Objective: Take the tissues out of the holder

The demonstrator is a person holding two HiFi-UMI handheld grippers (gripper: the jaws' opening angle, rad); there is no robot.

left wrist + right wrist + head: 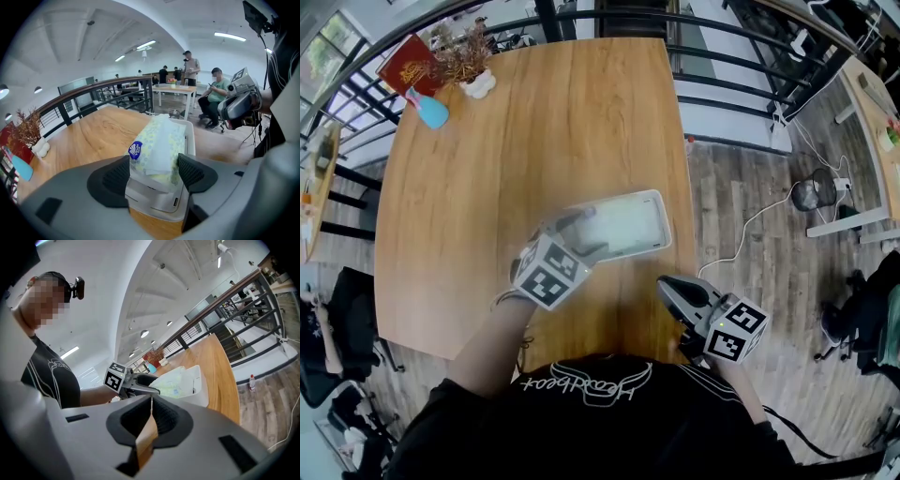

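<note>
A white holder (649, 246) lies on the wooden table (534, 141) near its front edge, with a pale yellow-green tissue pack (614, 225) in it. My left gripper (572, 231) is at the holder's left end. In the left gripper view the tissue pack (157, 147) bears a blue round label and lies between the wide-set pads (117, 176), which stand beside it without squeezing it; the holder (164, 201) is below. My right gripper (668, 289) hovers at the table's front right, apart from the holder. Its jaws (151, 404) are shut on nothing.
At the table's far left corner stand a dried-flower vase (473, 77), a red box (411, 64) and a blue object (431, 111). A black railing (722, 66) runs beyond the table. A cable (759, 220) lies on the floor at right. People (218, 93) sit in the background.
</note>
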